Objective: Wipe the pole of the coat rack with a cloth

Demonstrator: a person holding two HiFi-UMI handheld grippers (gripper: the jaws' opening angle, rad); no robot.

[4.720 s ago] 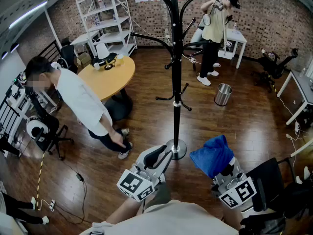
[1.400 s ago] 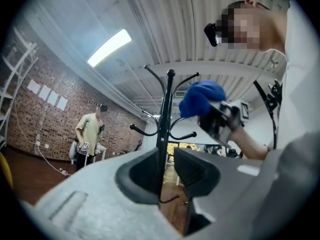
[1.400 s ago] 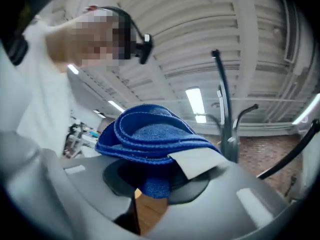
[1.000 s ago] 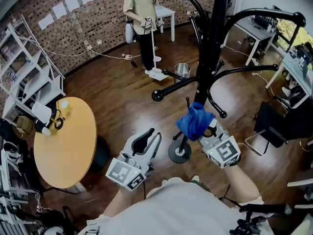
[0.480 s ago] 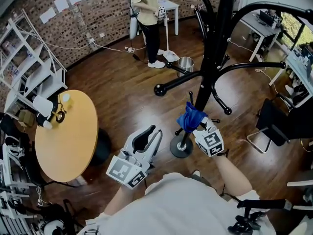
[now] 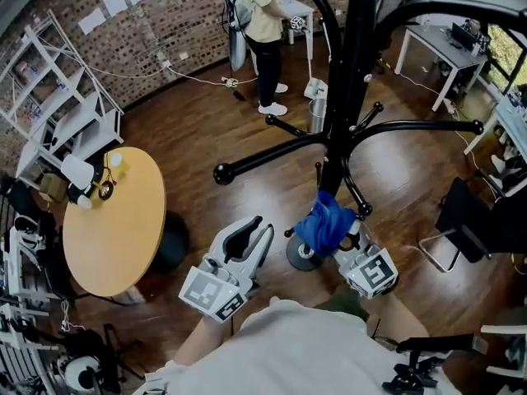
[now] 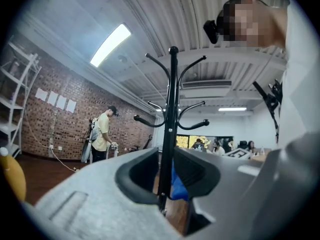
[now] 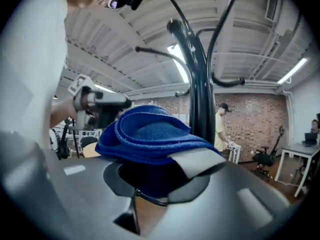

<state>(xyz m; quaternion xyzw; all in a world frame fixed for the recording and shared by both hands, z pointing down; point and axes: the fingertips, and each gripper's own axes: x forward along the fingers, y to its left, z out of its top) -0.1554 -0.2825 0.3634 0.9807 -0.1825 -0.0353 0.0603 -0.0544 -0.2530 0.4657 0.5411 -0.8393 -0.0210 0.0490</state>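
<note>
The black coat rack pole (image 6: 352, 72) rises from a round base (image 6: 303, 253) just in front of me. My right gripper (image 6: 339, 235) is shut on a bunched blue cloth (image 6: 325, 222), which lies against the lower pole just above the base. In the right gripper view the cloth (image 8: 145, 134) covers the jaws of the right gripper (image 8: 165, 171), with the pole (image 8: 200, 94) right behind it. My left gripper (image 6: 247, 239) is held open to the left of the base, holding nothing. In the left gripper view the pole (image 7: 170, 124) and cloth (image 7: 178, 186) show through the gap of the left gripper (image 7: 165, 170).
Curved rack arms (image 6: 272, 155) reach out left and right at mid height. A round wooden table (image 6: 111, 229) stands to the left, white shelves (image 6: 66, 97) behind it. A person (image 6: 263, 23) works near a metal bin (image 6: 319, 115). A chair (image 6: 478, 212) is at the right.
My right gripper has carried the cloth a little lower along the pole, toward the base. The left gripper has stayed where it was. The person at the back has shifted right.
</note>
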